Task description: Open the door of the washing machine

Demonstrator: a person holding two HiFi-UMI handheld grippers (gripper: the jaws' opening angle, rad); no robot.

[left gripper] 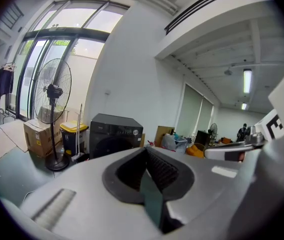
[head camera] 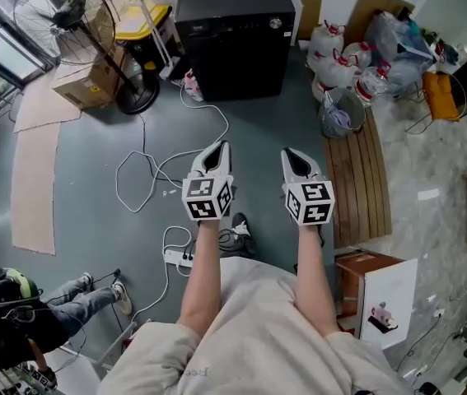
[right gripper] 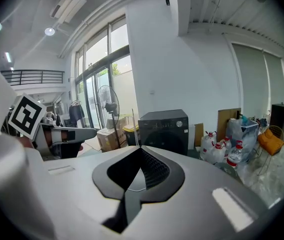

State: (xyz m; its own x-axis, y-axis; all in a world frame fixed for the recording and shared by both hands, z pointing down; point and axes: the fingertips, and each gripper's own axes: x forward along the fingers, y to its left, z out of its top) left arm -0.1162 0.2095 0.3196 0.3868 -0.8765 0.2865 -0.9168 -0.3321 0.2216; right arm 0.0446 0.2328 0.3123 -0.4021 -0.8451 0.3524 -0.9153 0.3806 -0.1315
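A black front-loading washing machine (head camera: pixel 235 33) stands against the far wall, its door closed. It shows again as the washing machine (left gripper: pixel 115 135) in the left gripper view and the washing machine (right gripper: pixel 164 131) in the right gripper view. My left gripper (head camera: pixel 219 149) and right gripper (head camera: pixel 291 154) are held side by side over the grey floor, well short of the machine. Both point toward it, shut, with nothing between the jaws. The same shut state shows on the left gripper (left gripper: pixel 147 151) and the right gripper (right gripper: pixel 140 151) in their own views.
A standing fan (head camera: pixel 85 33), a cardboard box (head camera: pixel 85 82) and a yellow-lidded bin (head camera: pixel 145 25) stand left of the machine. Water bottles (head camera: pixel 342 68) and a slatted wooden bench (head camera: pixel 358 179) are on the right. A white cable (head camera: pixel 147 171) and power strip (head camera: pixel 179 259) lie on the floor.
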